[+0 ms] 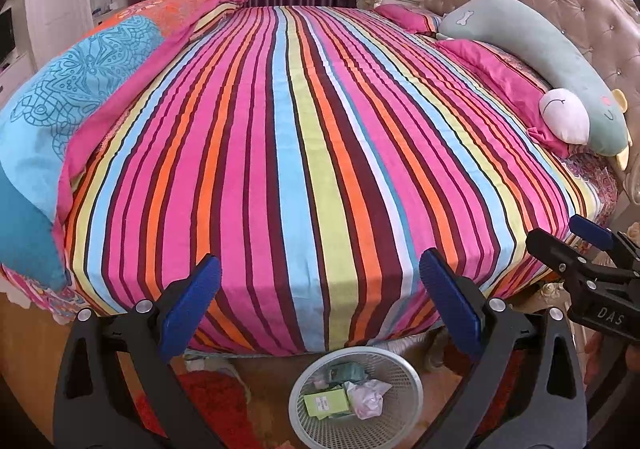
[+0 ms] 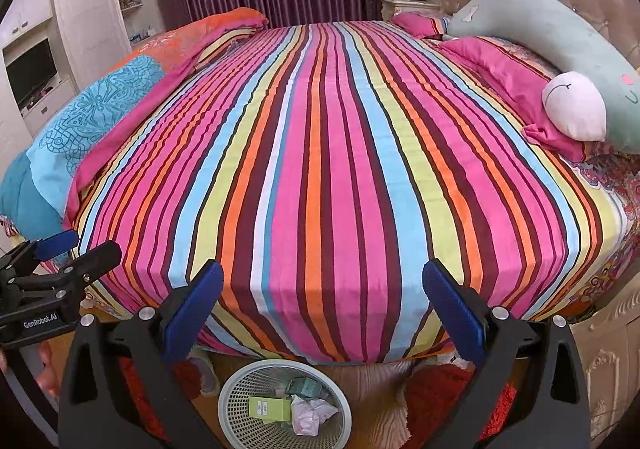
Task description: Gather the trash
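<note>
Both hand-held grippers, left (image 1: 320,301) and right (image 2: 322,305), wide and empty above white mesh bin (image 1: 404,421) holding crumpled paper (image 1: 368,399); collecting seemingly finished, otherwise scanning striped bed (image 1: 304,153) next.

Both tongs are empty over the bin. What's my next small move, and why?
Probably pull both tongs back and pan to check the floor. The left tongs and right tongs are open and hold nothing. The bin already holds a green box and crumpled paper. The bed shows no trash, so any left is likely out of view.
</note>
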